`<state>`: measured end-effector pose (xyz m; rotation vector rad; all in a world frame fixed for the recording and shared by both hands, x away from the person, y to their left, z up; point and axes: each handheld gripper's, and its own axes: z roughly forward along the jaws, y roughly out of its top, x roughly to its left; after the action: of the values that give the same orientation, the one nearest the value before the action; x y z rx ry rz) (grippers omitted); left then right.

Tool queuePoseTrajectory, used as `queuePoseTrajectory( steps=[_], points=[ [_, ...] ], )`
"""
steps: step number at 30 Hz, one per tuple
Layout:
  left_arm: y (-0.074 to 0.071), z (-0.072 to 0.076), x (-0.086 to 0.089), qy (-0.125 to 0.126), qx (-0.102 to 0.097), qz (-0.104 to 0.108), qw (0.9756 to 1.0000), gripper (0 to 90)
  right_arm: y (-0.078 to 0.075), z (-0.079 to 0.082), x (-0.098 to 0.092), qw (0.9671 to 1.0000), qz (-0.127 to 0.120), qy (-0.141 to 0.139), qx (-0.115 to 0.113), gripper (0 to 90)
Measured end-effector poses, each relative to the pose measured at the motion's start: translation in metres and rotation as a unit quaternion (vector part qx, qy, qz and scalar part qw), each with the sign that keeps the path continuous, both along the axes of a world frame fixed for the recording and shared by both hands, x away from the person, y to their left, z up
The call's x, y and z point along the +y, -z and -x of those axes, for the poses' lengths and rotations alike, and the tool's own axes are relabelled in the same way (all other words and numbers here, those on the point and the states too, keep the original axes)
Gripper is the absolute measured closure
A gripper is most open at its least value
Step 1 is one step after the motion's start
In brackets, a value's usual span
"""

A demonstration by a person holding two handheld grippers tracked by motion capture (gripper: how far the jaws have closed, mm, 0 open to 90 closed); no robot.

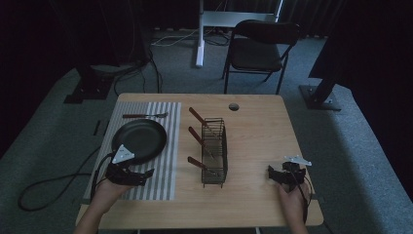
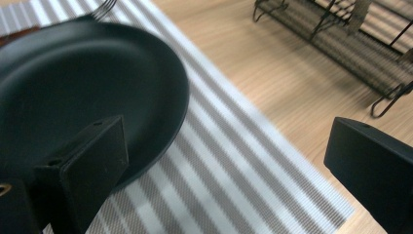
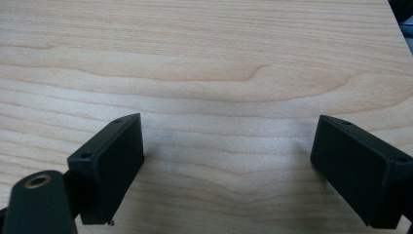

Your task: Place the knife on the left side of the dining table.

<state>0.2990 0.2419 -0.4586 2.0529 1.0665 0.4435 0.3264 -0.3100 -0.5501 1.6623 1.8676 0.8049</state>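
L gripper (image 1: pixel 130 174) fingers wide, empty, seemingly at pan (image 1: pixel 140 139) rim; R gripper (image 1: pixel 284 174) same, bare table (image 1: pixel 263 126).

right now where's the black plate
In the high view the black plate sits on the striped placemat at the table's left, just ahead of the left gripper.

**Dim room, brighter close-ups**

The high view is dark and underexposed: the room beyond the light wooden table (image 1: pixel 253 131) sinks into near black, and fine detail is soft and grainy. The left gripper view is brighter, with even, diffuse light; the round black frying pan (image 2: pixel 87 83) shows a faint sheen and blurred edges, and the black wire rack (image 2: pixel 341 39) is smeared and out of focus. In the right gripper view the wood grain is sharp mid-frame, and soft, pale shadows lie beneath the jaws of the right hand-held gripper (image 3: pixel 229 165), which look slightly blurred.
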Motion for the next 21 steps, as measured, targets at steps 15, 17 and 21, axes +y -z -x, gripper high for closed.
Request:
queuePoseTrajectory(
  steps=[15,17,21],
  points=[
    [-0.032,-0.02,-0.035,0.042,-0.02,0.007,0.9989,2.9,0.0,0.0,0.0,1.0,0.0,0.0,0.0,11.1],
    [-0.036,-0.024,-0.038,0.046,-0.022,0.008,0.9987,2.9,0.0,0.0,0.0,1.0,0.0,0.0,0.0,11.1],
    [-0.044,-0.031,-0.046,0.054,-0.023,0.009,0.9983,2.9,0.0,0.0,0.0,1.0,0.0,0.0,0.0,11.1]
  ],
)
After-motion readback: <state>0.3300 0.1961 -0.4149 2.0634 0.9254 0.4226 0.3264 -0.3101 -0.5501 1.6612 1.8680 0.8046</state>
